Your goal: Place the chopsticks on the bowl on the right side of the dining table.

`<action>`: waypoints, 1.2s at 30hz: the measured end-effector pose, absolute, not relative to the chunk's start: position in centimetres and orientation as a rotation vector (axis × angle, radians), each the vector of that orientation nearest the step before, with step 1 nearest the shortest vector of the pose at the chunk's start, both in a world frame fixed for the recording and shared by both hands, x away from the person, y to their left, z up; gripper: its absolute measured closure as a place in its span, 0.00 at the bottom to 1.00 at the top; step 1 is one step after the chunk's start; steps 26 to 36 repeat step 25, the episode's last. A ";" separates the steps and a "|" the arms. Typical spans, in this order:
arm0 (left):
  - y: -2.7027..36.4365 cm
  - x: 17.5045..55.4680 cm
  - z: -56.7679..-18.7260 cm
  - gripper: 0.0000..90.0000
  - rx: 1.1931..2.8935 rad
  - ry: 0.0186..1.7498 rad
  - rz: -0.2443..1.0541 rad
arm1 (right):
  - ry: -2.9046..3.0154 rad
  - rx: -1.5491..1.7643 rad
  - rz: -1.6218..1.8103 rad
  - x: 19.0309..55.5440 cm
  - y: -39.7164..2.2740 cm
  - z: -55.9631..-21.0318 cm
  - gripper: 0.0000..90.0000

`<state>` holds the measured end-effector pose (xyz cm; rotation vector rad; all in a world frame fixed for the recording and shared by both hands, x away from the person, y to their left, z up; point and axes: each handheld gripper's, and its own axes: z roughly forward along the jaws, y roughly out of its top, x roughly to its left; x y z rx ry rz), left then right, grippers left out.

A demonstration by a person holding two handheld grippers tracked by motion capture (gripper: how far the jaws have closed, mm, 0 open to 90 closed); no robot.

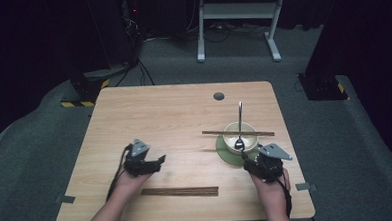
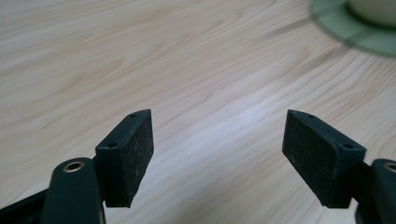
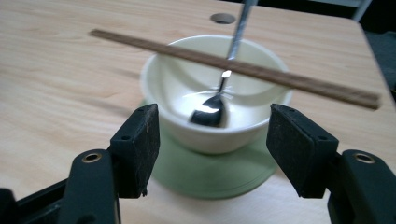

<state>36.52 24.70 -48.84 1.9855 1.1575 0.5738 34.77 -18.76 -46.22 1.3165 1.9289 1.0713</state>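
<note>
A cream bowl (image 1: 250,138) stands on a green saucer (image 1: 225,157) at the right of the wooden table (image 1: 159,112). A metal spoon (image 1: 240,119) leans in the bowl, handle pointing away. A pair of dark chopsticks (image 1: 215,133) lies across the rim. My right gripper (image 1: 249,163) is just in front of the saucer, jaws open and empty. In the right gripper view the bowl (image 3: 177,79), spoon (image 3: 208,112), chopsticks (image 3: 261,72) and saucer (image 3: 210,172) lie beyond my open right gripper (image 3: 212,140). My left gripper (image 1: 158,159) (image 2: 217,154) hangs open over bare wood, left of the saucer (image 2: 355,32).
A second pair of dark chopsticks (image 1: 180,192) lies flat near the table's front edge, between my hands. A round cable hole (image 1: 218,96) (image 3: 222,18) sits at the far edge. A white metal frame (image 1: 239,11) stands on the floor behind the table.
</note>
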 end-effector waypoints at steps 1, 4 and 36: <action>26.1 36.0 -49.0 0.26 1.985 1.173 0.582 | 1.935 1.320 1.080 34.4 -18.5 -46.4 0.38; 29.9 34.5 -49.6 0.24 1.981 1.230 0.594 | 1.974 1.342 1.109 33.3 -17.7 -47.2 0.38; 32.6 33.1 -52.9 0.14 1.988 1.347 0.574 | 2.196 1.307 0.934 33.3 -15.8 -52.3 0.37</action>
